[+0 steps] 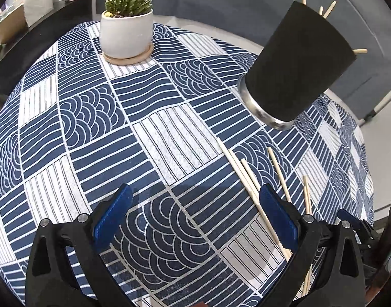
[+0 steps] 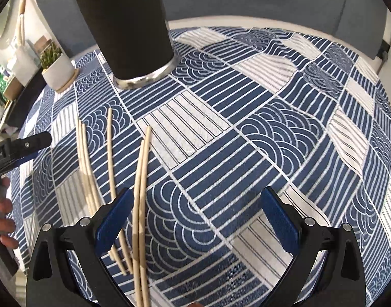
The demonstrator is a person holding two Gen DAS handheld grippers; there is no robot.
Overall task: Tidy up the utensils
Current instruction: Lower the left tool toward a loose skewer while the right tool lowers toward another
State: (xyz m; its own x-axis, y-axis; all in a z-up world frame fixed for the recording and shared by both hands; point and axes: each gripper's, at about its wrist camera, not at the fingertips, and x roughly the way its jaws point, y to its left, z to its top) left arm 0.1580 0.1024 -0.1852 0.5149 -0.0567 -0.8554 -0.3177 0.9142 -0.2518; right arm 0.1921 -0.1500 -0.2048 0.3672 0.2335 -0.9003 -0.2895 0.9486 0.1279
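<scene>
Wooden chopsticks point(image 2: 140, 179) lying between the right gripper's point(image 2: 195, 220) spread, empty fingers could roll; the left gripper point(image 1: 194, 215) gapes empty too.

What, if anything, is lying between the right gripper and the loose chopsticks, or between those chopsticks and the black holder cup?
Nothing visible. The right gripper is open, and the loose chopsticks lie on the tablecloth by its left finger. Only bare cloth separates them from the black holder cup. The potted cactus stands off to the left.
</scene>
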